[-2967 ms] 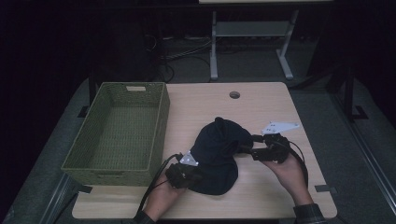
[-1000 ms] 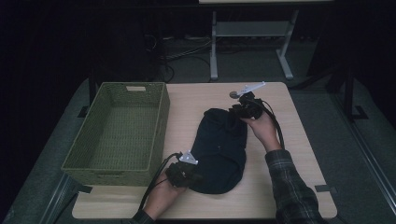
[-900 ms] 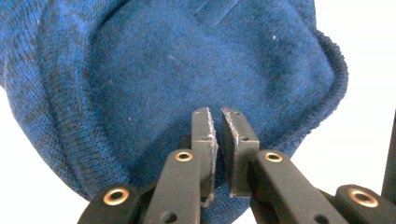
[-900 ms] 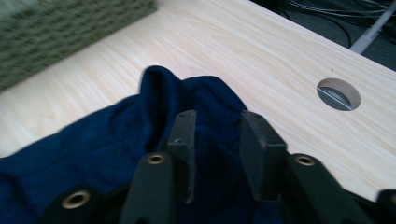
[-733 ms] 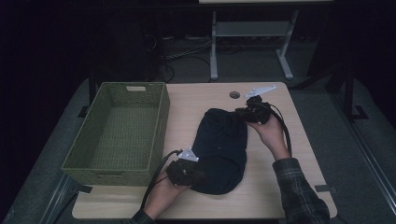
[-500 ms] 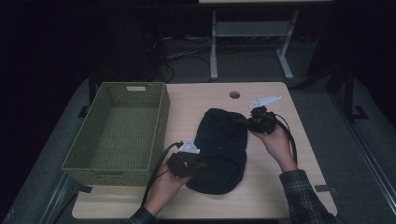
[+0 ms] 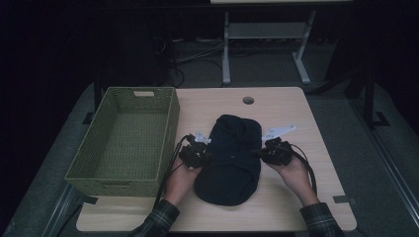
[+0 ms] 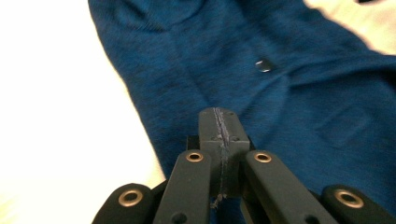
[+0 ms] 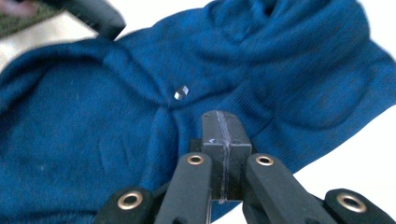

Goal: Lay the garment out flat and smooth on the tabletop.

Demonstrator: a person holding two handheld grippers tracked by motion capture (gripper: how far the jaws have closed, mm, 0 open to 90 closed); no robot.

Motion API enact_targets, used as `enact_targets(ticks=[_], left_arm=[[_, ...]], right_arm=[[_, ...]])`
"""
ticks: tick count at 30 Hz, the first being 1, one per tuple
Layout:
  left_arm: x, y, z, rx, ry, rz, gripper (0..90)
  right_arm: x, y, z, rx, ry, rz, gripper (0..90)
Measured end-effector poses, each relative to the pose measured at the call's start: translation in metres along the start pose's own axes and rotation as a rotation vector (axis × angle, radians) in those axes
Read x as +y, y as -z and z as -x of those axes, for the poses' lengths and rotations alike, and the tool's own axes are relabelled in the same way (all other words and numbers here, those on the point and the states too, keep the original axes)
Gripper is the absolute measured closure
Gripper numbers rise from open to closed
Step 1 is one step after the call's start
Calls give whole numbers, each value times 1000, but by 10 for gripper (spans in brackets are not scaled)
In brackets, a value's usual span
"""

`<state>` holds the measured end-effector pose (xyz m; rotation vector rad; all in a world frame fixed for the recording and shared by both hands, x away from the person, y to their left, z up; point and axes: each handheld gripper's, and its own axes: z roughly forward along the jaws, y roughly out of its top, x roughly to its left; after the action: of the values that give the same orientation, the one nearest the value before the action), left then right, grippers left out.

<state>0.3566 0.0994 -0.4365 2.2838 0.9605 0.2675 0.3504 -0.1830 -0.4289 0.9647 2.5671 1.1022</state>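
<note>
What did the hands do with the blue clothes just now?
The right tongs came back from the far end of the blue garment to its right edge. The left tongs moved forward along its left edge. The garment went from a slanted heap to a straighter, narrower bundle. Both tongs look shut; whether they pinch cloth isn't clear. The green basket stayed put and empty.

My left gripper [image 7: 196, 154] and right gripper [image 7: 273, 150] are black, each trailing a looped black cable toward my wrists. A pale grey three-cornered plate sits on top of the right gripper, a smaller pale piece on the left. Up close, the jaws are matte black blocks on two flat black links, pinned with brass-ringed rivets. My sleeves [image 7: 159, 222] are dark plaid with light lines.
</note>
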Motion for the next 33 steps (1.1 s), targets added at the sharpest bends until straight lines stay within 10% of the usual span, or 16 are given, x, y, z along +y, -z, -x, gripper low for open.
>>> enact_targets(ticks=[8, 33], left_arm=[[-8, -16, -3, -14, -5, -59, 900], [-36, 2, 27, -171, -66, -56, 900]], right_arm=[[-18, -24, -2, -5, 8, -111, 900], [-36, -12, -12, -41, 2, -100, 900]])
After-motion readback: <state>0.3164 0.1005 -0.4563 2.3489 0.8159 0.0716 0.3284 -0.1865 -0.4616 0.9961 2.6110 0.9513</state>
